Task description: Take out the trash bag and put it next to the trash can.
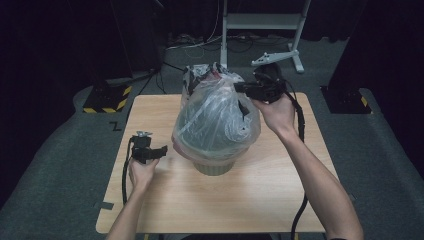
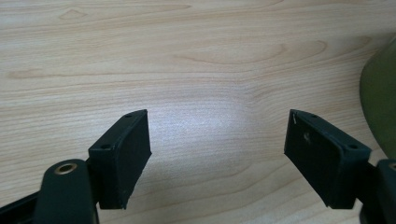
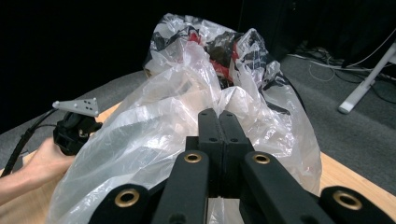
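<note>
A clear plastic bag (image 1: 215,115) with dark and red contents at its top stands over a small olive bin (image 1: 215,167) in the middle of the wooden table (image 1: 200,205). My right gripper (image 1: 239,87) is at the bag's upper right; in the right gripper view the jaws (image 3: 219,116) are pressed together with the film of the bag (image 3: 163,140) bunched at their tips. My left gripper (image 1: 162,150) hovers low over the table, left of the bin. It is open (image 2: 217,154) with bare wood (image 2: 187,56) between the jaws and the bin's edge (image 2: 380,102) at the right.
A white metal stand (image 1: 260,22) and loose cables lie on the grey floor behind the table. A yellow-and-black striped base (image 1: 107,102) sits off the table's far left corner. Dark curtains surround the area.
</note>
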